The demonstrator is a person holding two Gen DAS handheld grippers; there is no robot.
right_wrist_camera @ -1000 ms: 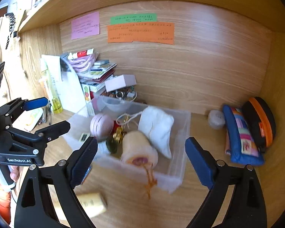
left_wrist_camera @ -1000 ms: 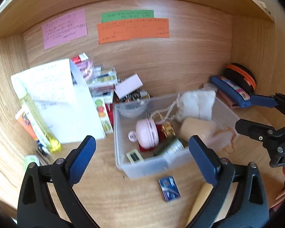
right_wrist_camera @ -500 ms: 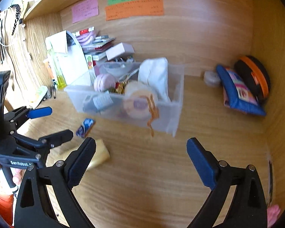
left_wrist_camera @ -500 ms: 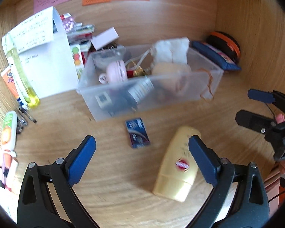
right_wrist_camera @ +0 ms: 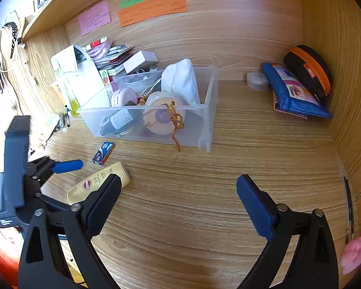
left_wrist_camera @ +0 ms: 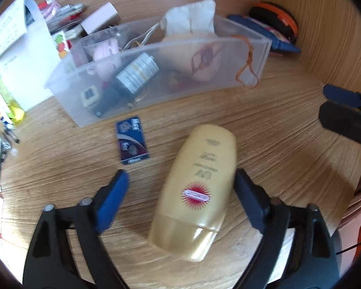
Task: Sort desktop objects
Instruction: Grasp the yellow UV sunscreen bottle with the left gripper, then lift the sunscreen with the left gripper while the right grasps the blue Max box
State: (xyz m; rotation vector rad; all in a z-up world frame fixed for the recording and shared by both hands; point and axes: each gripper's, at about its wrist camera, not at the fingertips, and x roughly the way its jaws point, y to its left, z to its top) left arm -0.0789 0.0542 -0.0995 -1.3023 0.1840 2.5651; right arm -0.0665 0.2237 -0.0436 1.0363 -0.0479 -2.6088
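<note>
A yellow sunscreen bottle (left_wrist_camera: 197,187) lies on the wooden desk (left_wrist_camera: 276,144), cap end towards me. My left gripper (left_wrist_camera: 180,175) straddles it and its jaws are closing. The right pad (left_wrist_camera: 243,187) is at the bottle's side, while the left pad (left_wrist_camera: 113,197) stands clear of it. A small dark blue box (left_wrist_camera: 132,142) lies just beyond, in front of the clear plastic bin (left_wrist_camera: 252,39) holding several items. In the right wrist view the bottle (right_wrist_camera: 98,180) lies at lower left. My right gripper (right_wrist_camera: 178,180) hovers open over bare desk.
A blue pouch (right_wrist_camera: 293,94), a black-and-orange case (right_wrist_camera: 310,69) and a round white tub (right_wrist_camera: 257,80) sit at the back right corner. Papers, books and a small white box (right_wrist_camera: 140,61) crowd the back left. A pink object (right_wrist_camera: 353,252) is at the right edge.
My left gripper has dropped and tilted down from facing the bin to straddling the yellow bottle, and its jaws have narrowed. My right gripper has lowered towards the desk.
</note>
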